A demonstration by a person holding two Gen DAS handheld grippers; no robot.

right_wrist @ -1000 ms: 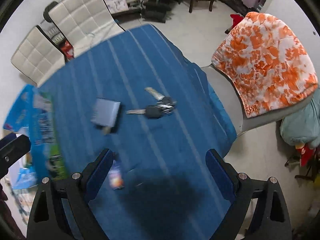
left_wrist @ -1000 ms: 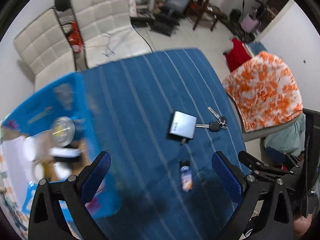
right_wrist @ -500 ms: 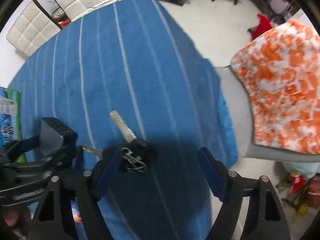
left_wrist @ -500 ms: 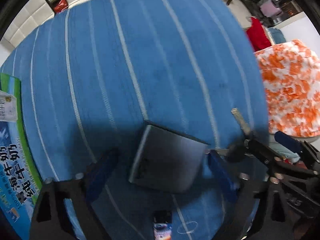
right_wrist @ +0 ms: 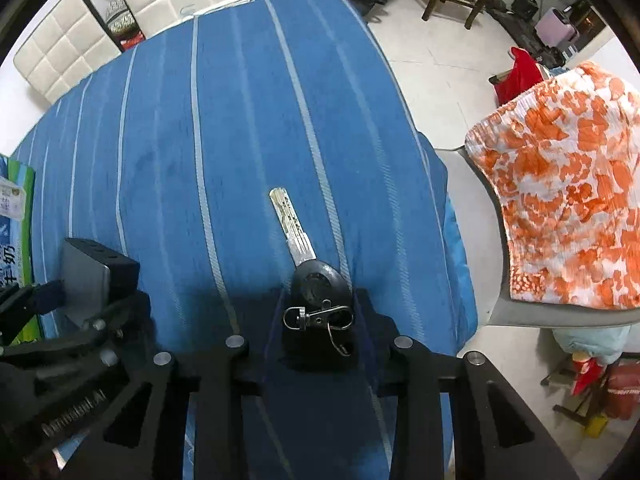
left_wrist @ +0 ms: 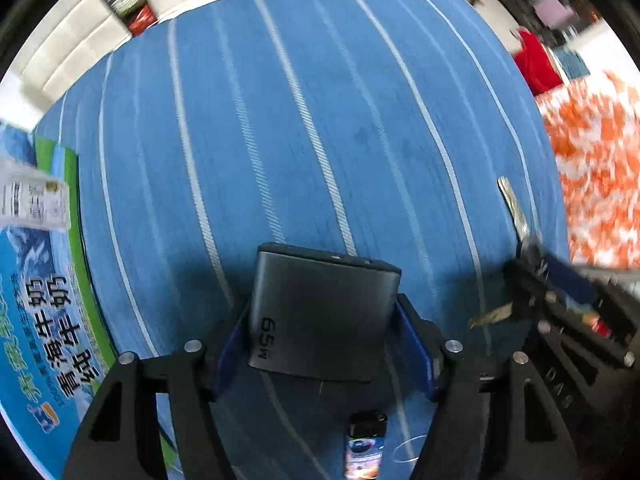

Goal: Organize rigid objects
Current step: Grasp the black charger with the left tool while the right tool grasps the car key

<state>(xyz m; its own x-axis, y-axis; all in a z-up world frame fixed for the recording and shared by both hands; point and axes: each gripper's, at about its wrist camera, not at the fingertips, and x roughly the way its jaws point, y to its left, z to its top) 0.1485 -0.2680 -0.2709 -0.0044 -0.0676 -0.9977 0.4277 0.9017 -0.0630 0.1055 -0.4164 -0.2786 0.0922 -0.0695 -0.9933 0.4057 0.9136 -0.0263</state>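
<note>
Between tool pads now — charger [left_wrist: 324, 312], keys [right_wrist: 316, 292].

Both tools: same build, black frames.
Left tool [left_wrist: 324, 344] and right tool [right_wrist: 316, 324]: black angular plastic arms, silver round screws at the joints, blue pads [left_wrist: 416, 348] lining the fingers.

Bright overhead light, fisheye-bent edges, left wrist view motion-blurred.

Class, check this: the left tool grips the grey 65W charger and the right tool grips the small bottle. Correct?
Not quite. The right tool grips the car key, as the right wrist view shows. The left tool does grip the grey 65W charger.
</note>
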